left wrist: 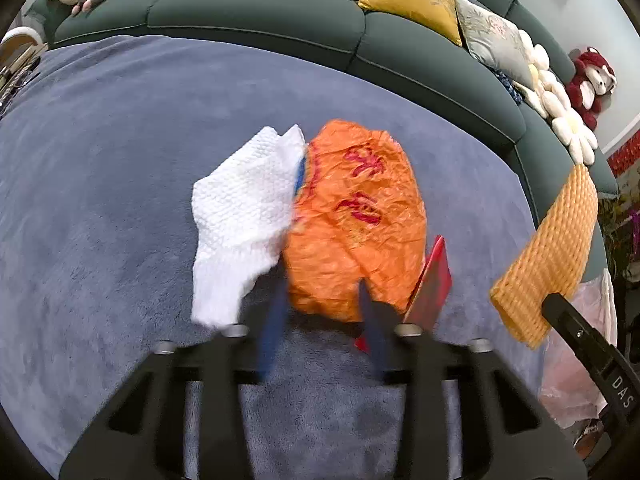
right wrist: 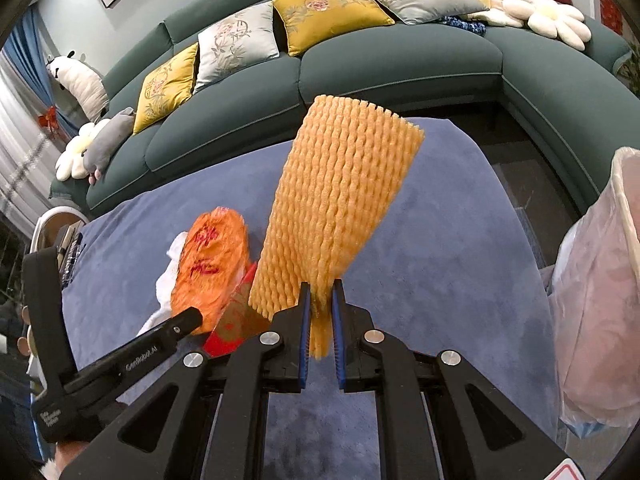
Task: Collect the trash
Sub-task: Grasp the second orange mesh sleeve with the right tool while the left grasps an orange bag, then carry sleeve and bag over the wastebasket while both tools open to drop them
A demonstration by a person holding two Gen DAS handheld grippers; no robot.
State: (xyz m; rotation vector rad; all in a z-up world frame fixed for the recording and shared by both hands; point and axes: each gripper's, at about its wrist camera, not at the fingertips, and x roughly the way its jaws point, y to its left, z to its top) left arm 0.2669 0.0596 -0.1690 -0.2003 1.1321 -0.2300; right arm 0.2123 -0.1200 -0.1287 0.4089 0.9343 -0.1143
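An orange crumpled wrapper [left wrist: 356, 216] with red characters lies on the blue carpeted surface [left wrist: 120, 160], with a white paper towel [left wrist: 240, 216] to its left and a red packet [left wrist: 432, 284] to its right. My left gripper [left wrist: 324, 280] has its blue fingers spread around the wrapper's near edge, open. My right gripper [right wrist: 321, 300] is shut on a yellow foam fruit net [right wrist: 340, 200] and holds it up above the surface. The net also shows in the left wrist view [left wrist: 548, 252]. The wrapper [right wrist: 212, 264] shows in the right wrist view too.
A bin lined with a translucent pink bag [right wrist: 600, 300] stands at the right. A green sofa [right wrist: 360, 72] with cushions and plush toys curves behind the surface. A round side table [right wrist: 56, 224] sits at the left.
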